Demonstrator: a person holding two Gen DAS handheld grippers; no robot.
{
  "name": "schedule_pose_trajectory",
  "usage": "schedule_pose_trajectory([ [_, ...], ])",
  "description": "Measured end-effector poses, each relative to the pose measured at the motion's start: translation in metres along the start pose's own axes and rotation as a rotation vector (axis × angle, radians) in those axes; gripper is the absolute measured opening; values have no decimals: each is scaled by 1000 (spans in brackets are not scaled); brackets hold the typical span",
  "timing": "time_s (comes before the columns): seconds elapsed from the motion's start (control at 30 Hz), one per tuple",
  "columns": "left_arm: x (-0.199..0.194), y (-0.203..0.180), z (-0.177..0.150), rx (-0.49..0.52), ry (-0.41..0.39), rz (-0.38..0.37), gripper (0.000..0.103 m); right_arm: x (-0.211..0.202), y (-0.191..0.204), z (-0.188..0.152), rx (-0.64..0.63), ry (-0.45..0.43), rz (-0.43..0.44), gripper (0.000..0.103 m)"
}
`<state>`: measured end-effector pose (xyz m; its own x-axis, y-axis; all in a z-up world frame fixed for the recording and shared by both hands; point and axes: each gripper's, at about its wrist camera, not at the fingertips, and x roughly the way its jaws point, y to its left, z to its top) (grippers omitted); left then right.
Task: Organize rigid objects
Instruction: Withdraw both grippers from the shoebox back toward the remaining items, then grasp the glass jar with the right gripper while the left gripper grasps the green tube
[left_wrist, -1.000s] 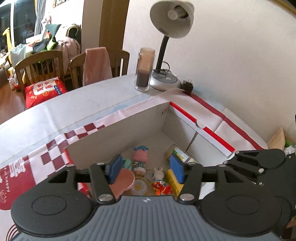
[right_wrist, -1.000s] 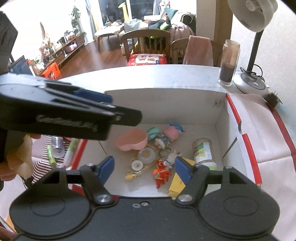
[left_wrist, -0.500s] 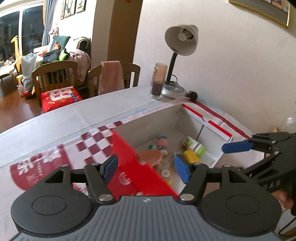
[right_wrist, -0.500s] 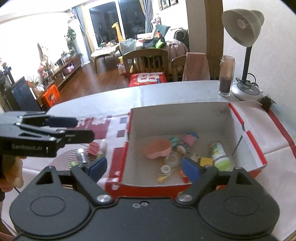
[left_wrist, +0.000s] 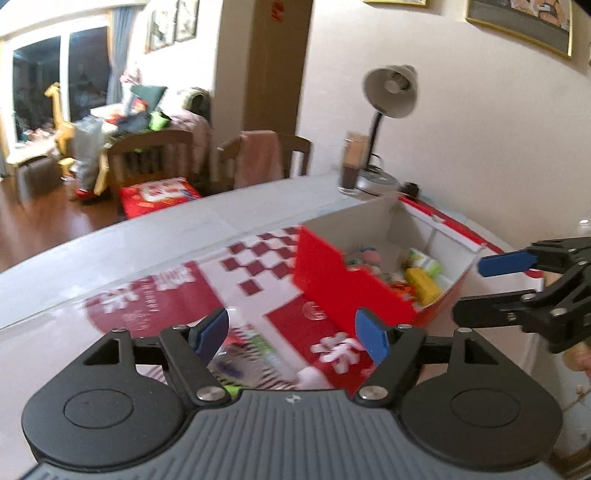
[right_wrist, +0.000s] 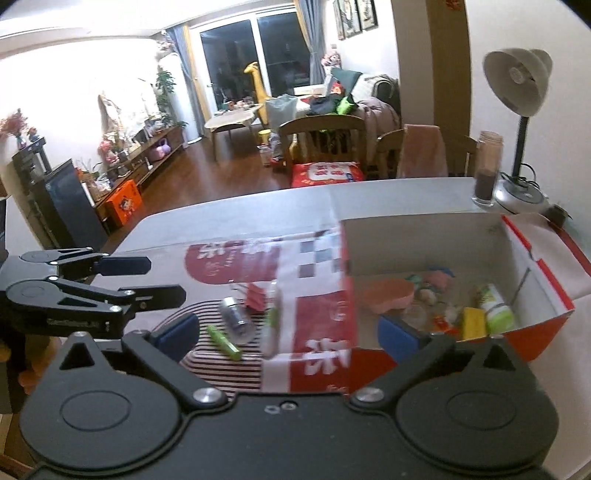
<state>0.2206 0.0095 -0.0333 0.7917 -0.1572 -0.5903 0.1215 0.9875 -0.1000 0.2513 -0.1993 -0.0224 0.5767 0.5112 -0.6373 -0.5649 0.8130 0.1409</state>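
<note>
An open red cardboard box (right_wrist: 532, 258) stands on the table, also in the left wrist view (left_wrist: 332, 280). It holds a pink bowl (right_wrist: 388, 295), a green-white bottle (right_wrist: 495, 308), a yellow block (right_wrist: 472, 321) and small toy figures. On a striped mat (right_wrist: 207, 354) left of it lie a silver cylinder (right_wrist: 236, 317), a green marker (right_wrist: 223, 338), a red clip (right_wrist: 255, 297) and a white tube (right_wrist: 271, 321). My left gripper (left_wrist: 291, 334) is open and empty above the mat. My right gripper (right_wrist: 288, 332) is open and empty, raised in front of the box.
A desk lamp (right_wrist: 517, 110) and a glass jar (right_wrist: 487, 170) stand at the table's far right by the wall. Wooden chairs (right_wrist: 325, 140) sit behind the table. The box's red-and-white flap (right_wrist: 240, 258) lies flat toward the left.
Both grippers have pulled back and up out of the box. The left one has swung left over the mat; the views are blurred from motion.
</note>
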Motion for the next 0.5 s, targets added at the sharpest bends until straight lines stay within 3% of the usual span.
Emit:
schedule_pose_trajectory([
  [0.07, -7, 7, -9, -5, -29, 44, 84, 4, 10, -3, -8, 3, 6, 103],
  [0.17, -17, 21, -22, -29, -58, 77, 84, 8, 24, -9, -23, 5, -3, 103],
  [0.5, -18, 35, -60, -43, -21, 70, 84, 30, 44, -15, -4, 29, -2, 103],
])
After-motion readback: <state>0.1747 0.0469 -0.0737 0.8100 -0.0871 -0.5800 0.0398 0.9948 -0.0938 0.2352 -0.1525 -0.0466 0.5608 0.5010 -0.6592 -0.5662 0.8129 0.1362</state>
